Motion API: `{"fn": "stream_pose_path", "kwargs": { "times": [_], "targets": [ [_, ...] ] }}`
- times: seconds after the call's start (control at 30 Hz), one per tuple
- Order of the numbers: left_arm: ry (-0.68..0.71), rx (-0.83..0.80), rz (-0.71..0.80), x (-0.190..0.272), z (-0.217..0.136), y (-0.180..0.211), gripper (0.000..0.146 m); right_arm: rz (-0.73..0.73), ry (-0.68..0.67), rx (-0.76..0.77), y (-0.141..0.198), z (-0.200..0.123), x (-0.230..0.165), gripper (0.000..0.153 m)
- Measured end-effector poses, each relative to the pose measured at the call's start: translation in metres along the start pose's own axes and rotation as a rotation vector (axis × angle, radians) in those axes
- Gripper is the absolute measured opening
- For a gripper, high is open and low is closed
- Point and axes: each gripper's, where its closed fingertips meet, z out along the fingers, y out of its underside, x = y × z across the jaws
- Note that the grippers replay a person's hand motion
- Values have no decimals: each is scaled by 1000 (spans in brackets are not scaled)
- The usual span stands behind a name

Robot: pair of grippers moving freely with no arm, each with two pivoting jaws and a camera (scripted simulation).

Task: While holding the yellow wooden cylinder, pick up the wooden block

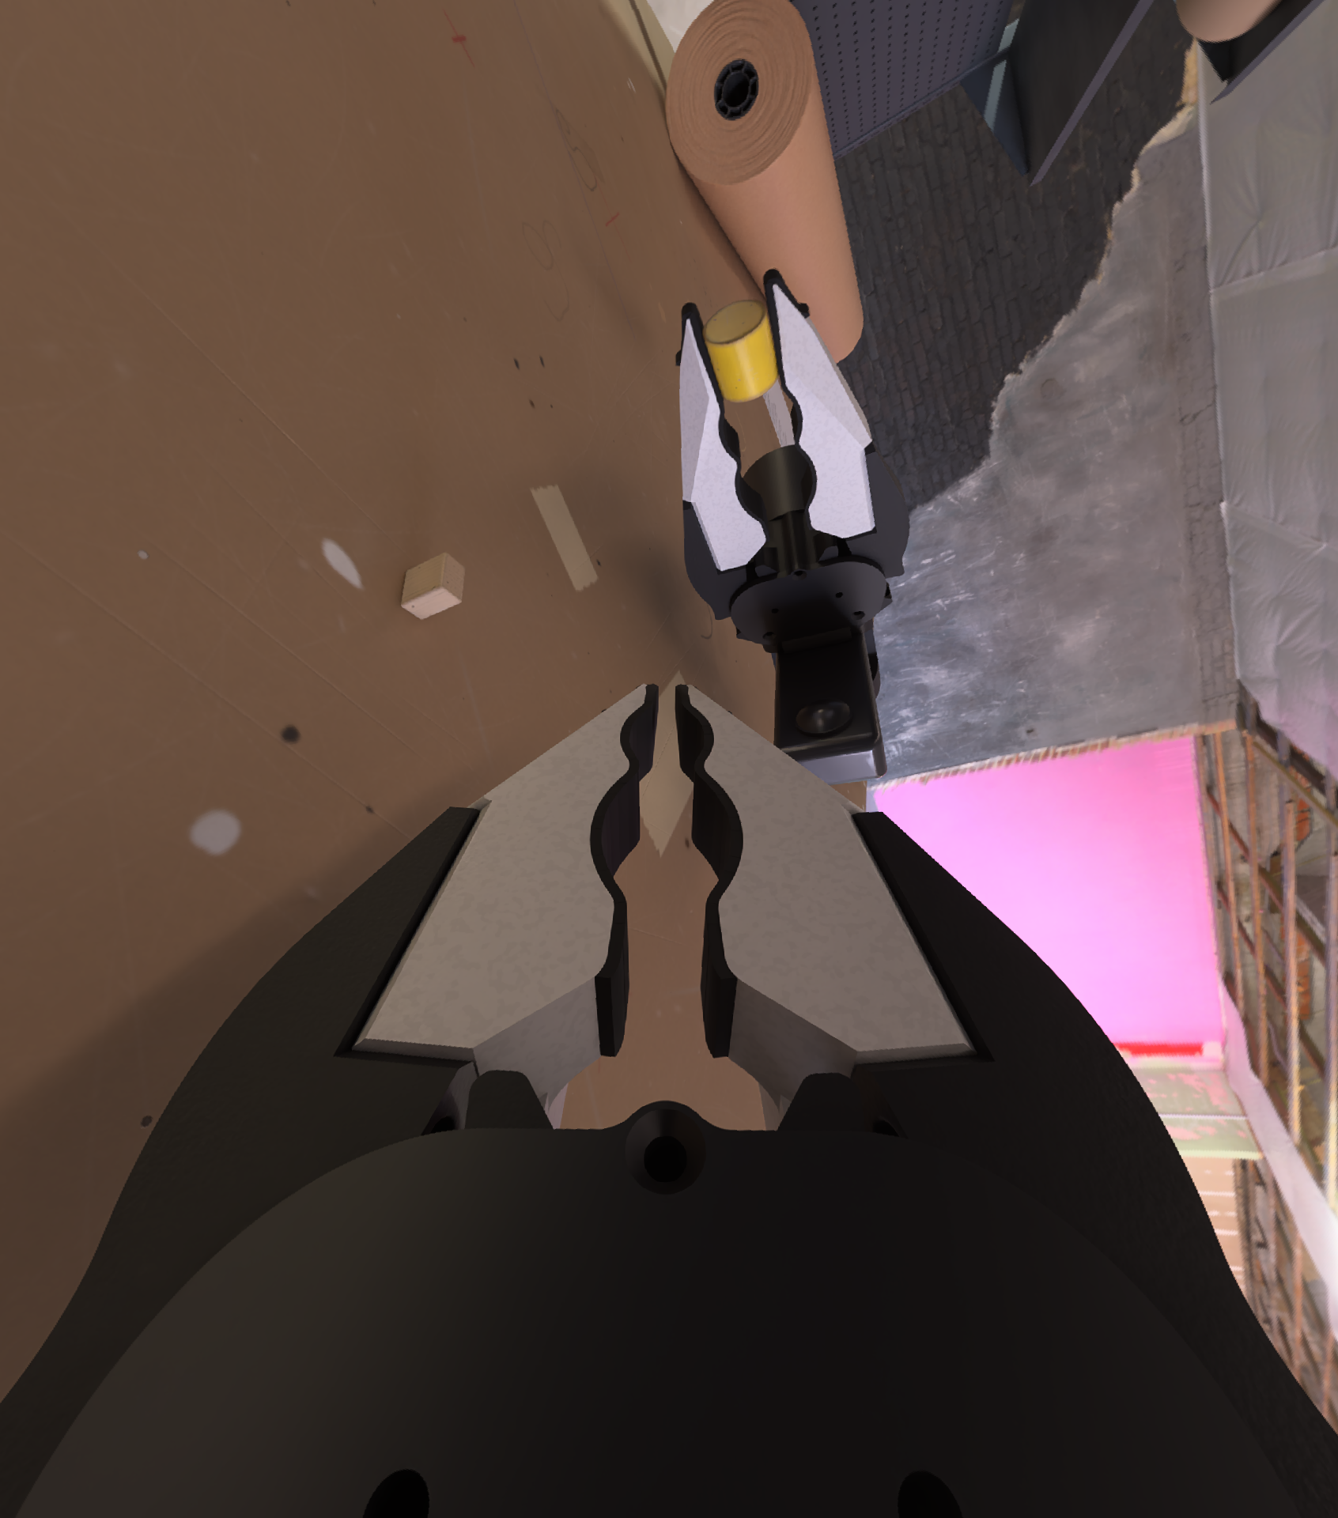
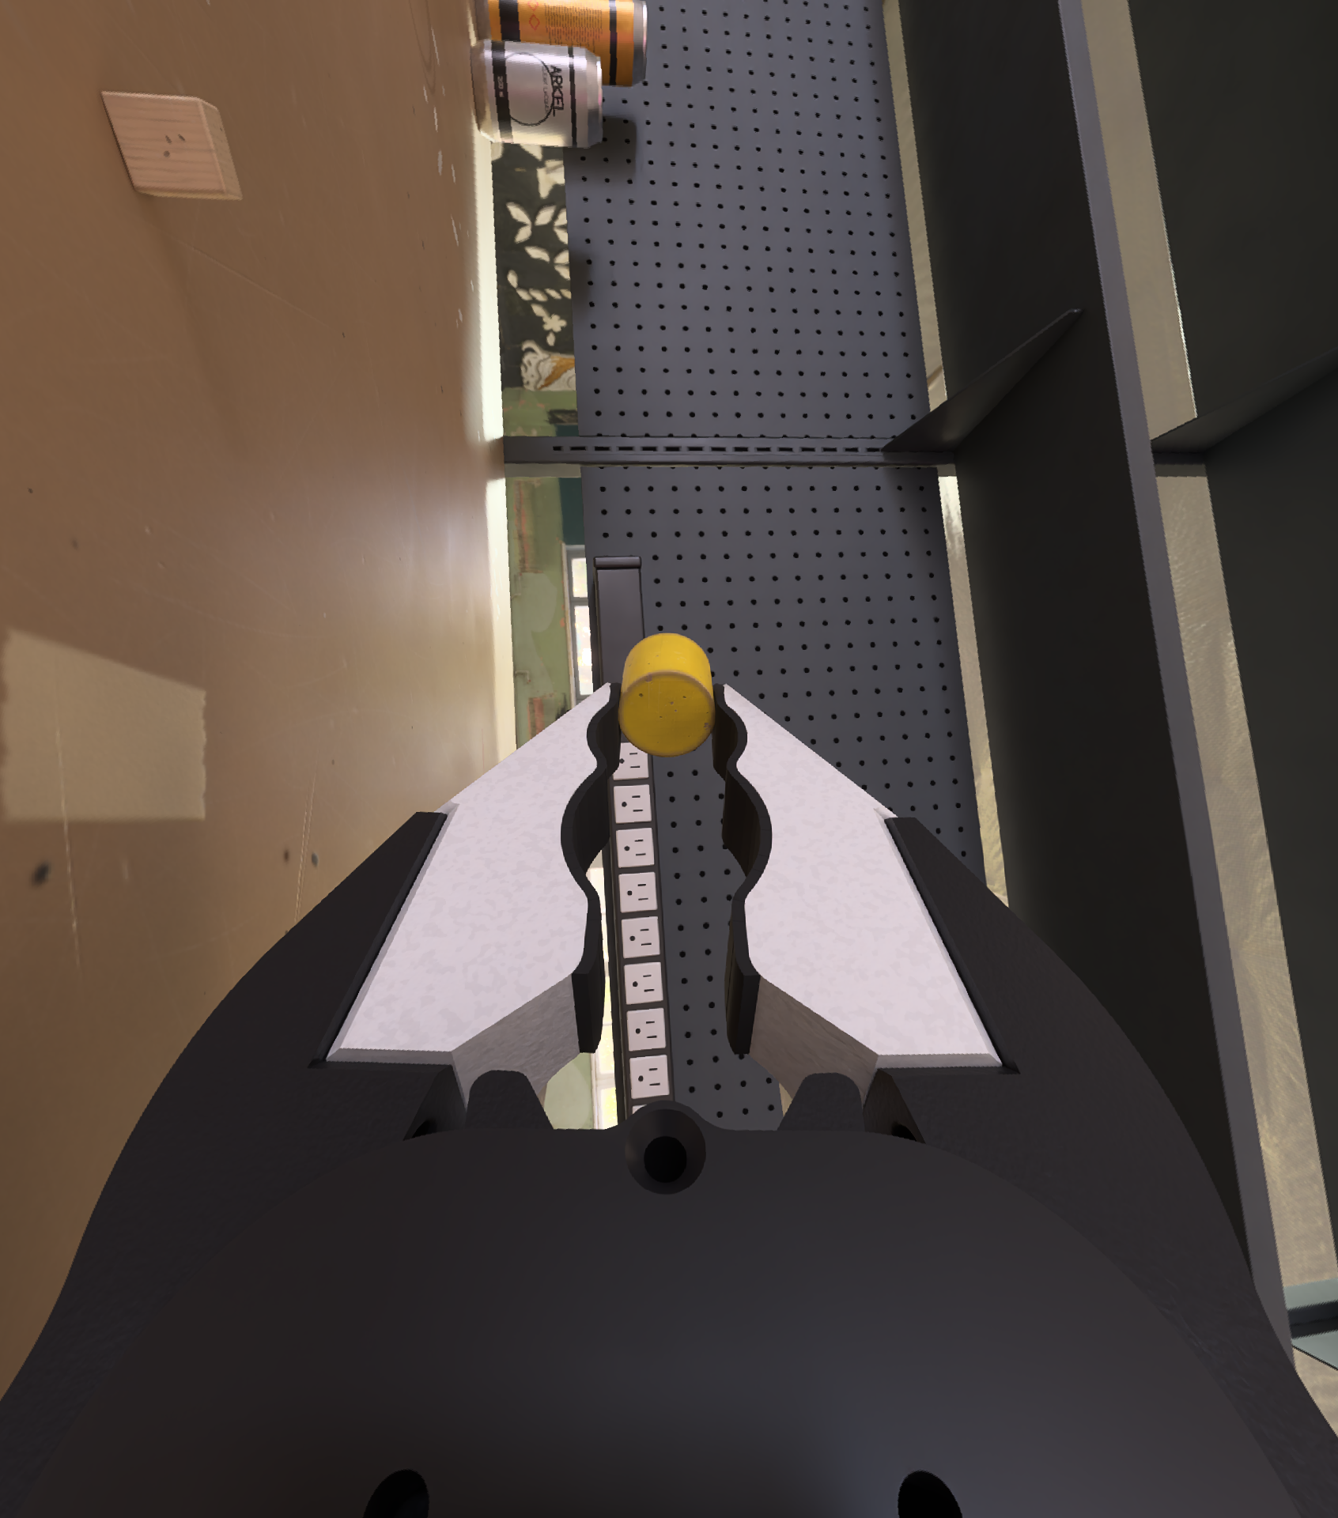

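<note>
The wooden block is a small pale cube that lies on the brown table top, ahead and to the left of my left gripper. The left gripper's jaws are shut with nothing between them, and it is held above the table. My right gripper is shut on the yellow wooden cylinder, which it grips at its fingertips in the air. In the left wrist view the right gripper holds the cylinder ahead and to the right. The block also shows in the right wrist view, far off to the left.
A brown paper roll lies along the table's edge beyond the right gripper. A strip of tape is stuck to the table near the block. Two cans stand by a dark pegboard with a power strip.
</note>
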Motion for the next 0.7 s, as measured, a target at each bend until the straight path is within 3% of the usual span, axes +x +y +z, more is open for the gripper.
{"fn": "stream_pose_path", "kwargs": {
  "times": [0.7],
  "targets": [
    [141,166,-226,2,-3,-6,4,-91,20,-39,1,4,0,21]
  ]
}}
